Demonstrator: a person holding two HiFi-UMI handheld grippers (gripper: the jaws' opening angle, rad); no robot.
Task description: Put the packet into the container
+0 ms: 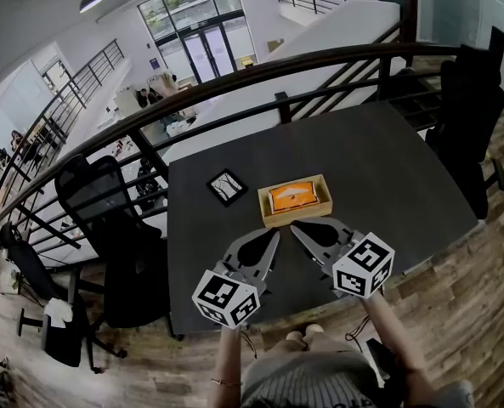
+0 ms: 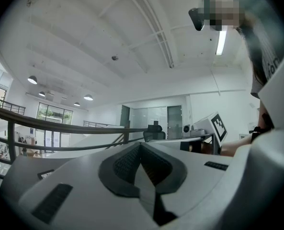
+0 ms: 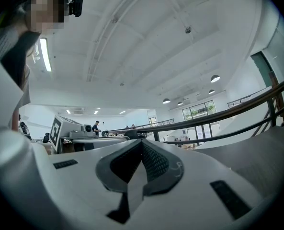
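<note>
Where the packet lay: your orange packet (image 1: 291, 195) sat flat inside the wooden container (image 1: 298, 218).
Container: it stood near the middle of the desk (image 1: 387, 168), somewhat toward the near edge.
Left gripper: you held your left gripper (image 1: 275, 235) over the near part of the desk, jaws pressed together with nothing between them. Its tips pointed at the container's near-left corner, just short of it.
Right gripper: your right gripper (image 1: 293, 227) was likewise closed tight and empty. Its tips were just beside the container's near wall; whether they touched it could not be told.
Marker card: a black-and-white card (image 1: 227, 186) lay flat just left of the container.
Surroundings: a dark railing (image 1: 235, 79) ran beyond the far edge, and a black office chair (image 1: 99, 202) stood off the left edge.
</note>
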